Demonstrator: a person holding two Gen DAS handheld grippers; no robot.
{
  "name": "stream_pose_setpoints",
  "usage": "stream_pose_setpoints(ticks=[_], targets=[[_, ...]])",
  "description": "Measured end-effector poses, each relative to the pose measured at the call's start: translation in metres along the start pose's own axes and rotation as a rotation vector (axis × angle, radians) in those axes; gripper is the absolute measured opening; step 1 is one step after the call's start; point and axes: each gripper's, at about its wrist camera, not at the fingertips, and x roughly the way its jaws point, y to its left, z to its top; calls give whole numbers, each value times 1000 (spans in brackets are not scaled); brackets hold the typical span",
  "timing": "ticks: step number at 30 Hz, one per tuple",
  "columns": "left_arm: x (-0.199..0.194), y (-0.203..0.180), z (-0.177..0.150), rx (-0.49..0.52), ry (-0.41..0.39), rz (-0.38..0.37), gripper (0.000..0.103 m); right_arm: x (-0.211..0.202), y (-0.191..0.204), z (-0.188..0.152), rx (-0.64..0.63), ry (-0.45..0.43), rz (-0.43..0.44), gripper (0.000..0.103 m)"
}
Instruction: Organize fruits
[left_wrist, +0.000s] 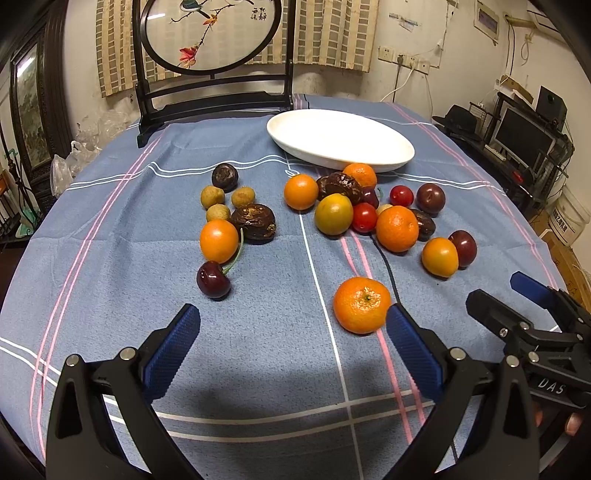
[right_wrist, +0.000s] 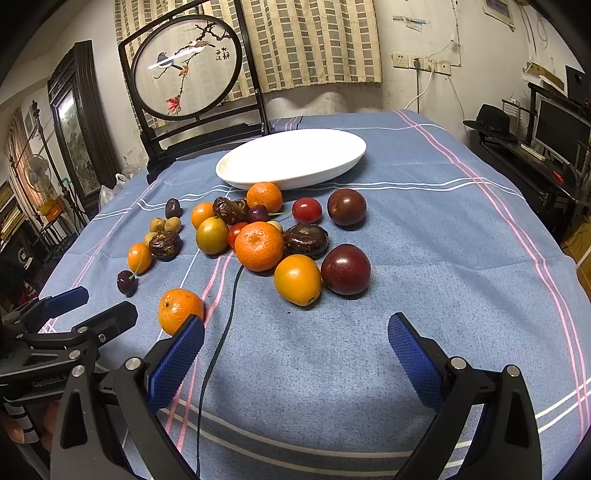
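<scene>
Several fruits lie loose on a blue striped cloth (left_wrist: 258, 350): mandarins, kumquats, plums, cherry tomatoes, dates, longans and a cherry (left_wrist: 213, 279). An empty white oval plate (left_wrist: 340, 138) sits behind them, also in the right wrist view (right_wrist: 291, 157). My left gripper (left_wrist: 293, 319) is open and empty, low over the cloth, with a lone mandarin (left_wrist: 362, 304) just beside its right finger. My right gripper (right_wrist: 295, 328) is open and empty, in front of a kumquat (right_wrist: 297, 278) and a dark plum (right_wrist: 345, 269). The same lone mandarin (right_wrist: 180, 310) sits by its left finger.
A black-framed round bird screen (left_wrist: 210, 33) stands at the table's back left. A thin black cable (right_wrist: 218, 350) runs across the cloth toward me. Shelves with a monitor (left_wrist: 524, 136) stand to the right of the table. Each gripper shows in the other's view.
</scene>
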Motion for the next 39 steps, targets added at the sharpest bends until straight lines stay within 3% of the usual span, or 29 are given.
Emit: stream_pose_setpoints(ticks=[4, 9, 15, 16, 18, 25, 27, 31, 33, 39], targets=[[8, 0, -1, 7, 42, 9, 99, 2, -2, -1, -4, 13, -21, 100], [31, -6, -3, 19, 130, -37, 98, 2, -12, -3, 18, 15, -22, 100], [50, -25, 0, 65, 171, -76, 76, 5, -22, -4, 36, 21, -16, 100], [51, -32, 2, 92, 160, -74, 68, 6, -25, -4, 42, 24, -15, 100], [51, -42, 5, 145, 146, -88, 41, 7, -28, -4, 46, 31, -11, 100], [47, -34, 17, 129, 119, -119, 41, 12, -21, 5, -23, 65, -6, 99], [43, -24, 20, 109, 109, -121, 41, 17, -15, 7, -44, 93, 31, 83], [35, -9, 29, 86, 84, -122, 41, 38, -1, 7, -85, 170, 78, 72], [29, -3, 30, 81, 74, -120, 41, 46, 3, 9, -93, 194, 73, 59], [23, 11, 31, 80, 61, -121, 41, 69, 5, 29, -84, 228, 60, 50]])
